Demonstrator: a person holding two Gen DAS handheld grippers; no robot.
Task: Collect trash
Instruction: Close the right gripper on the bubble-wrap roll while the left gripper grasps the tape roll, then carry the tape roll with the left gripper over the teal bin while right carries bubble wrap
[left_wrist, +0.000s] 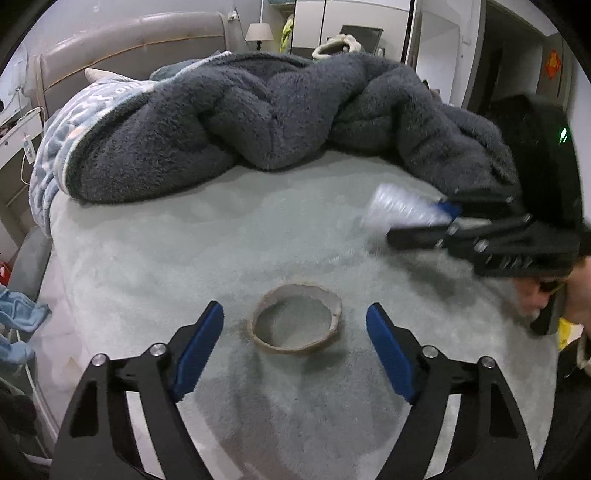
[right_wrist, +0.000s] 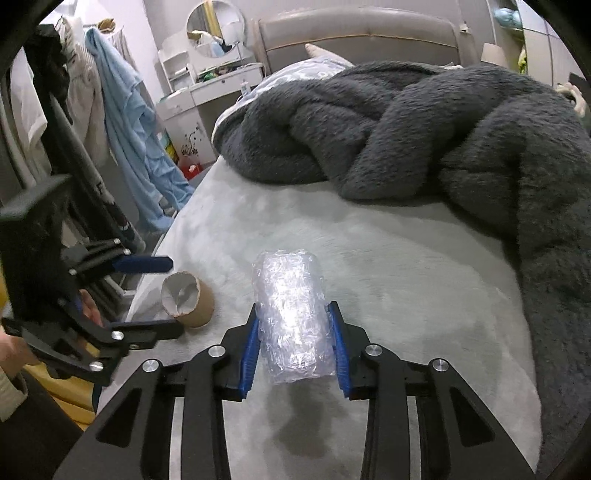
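On the bed (left_wrist: 184, 258), left hand-held gripper (left_wrist: 295, 328) jaws wide apart around the cardboard ring (left_wrist: 297, 319); lower, squeeze gently across its walls. Right hand-held gripper (right_wrist: 293, 343) clamped on crumpled plastic wrap (right_wrist: 290, 314), just above the sheet.

Black hand-held gripper (left_wrist: 295, 343), blue pads (left_wrist: 197, 350), silver screws

Cardboard ring (left_wrist: 296, 318) lies on bed (left_wrist: 221, 236) between my left fingers (left_wrist: 199, 347); blanket (left_wrist: 258, 122) behind; plastic roll (right_wrist: 291, 317) right.
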